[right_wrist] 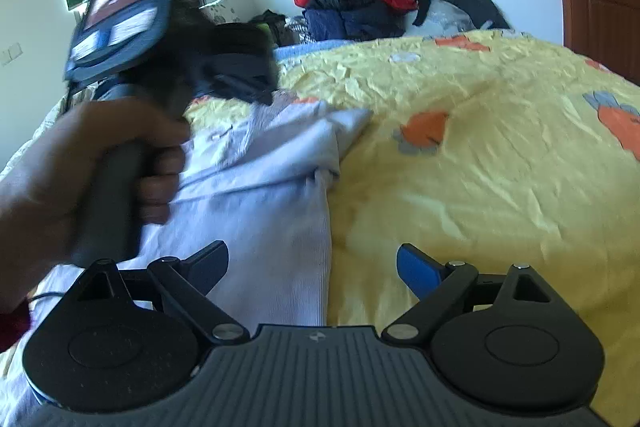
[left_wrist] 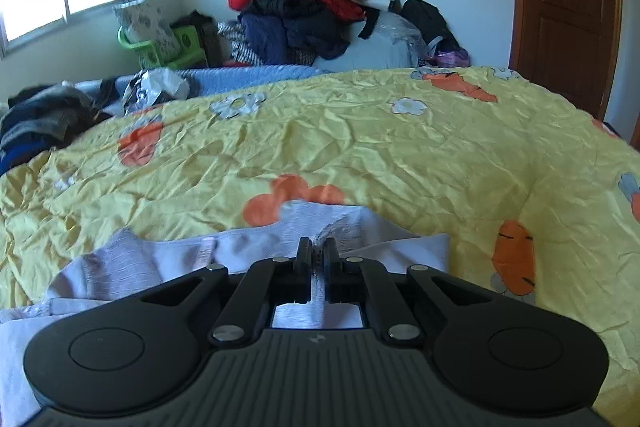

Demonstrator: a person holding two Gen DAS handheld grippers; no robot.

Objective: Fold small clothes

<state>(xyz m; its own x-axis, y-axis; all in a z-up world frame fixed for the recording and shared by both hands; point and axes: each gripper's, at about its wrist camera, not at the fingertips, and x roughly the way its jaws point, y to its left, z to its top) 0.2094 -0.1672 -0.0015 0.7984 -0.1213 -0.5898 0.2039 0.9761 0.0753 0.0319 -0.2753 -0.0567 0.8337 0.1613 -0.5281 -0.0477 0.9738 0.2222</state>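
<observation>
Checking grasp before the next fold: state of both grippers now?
Left gripper: closed, pinching the pale lavender garment.
Right gripper: open, holding nothing, over the garment's edge on the yellow bedspread.

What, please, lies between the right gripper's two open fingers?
In the right wrist view, the right gripper spans the lavender garment's edge and bare yellow bedspread.

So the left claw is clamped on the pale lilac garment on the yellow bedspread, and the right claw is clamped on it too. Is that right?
Not quite. The left claw is indeed shut on the pale lilac garment lying on the yellow bedspread, but the right claw is open, holding nothing; the right wrist view shows its fingers spread wide over the garment's edge and the bedspread.
</observation>
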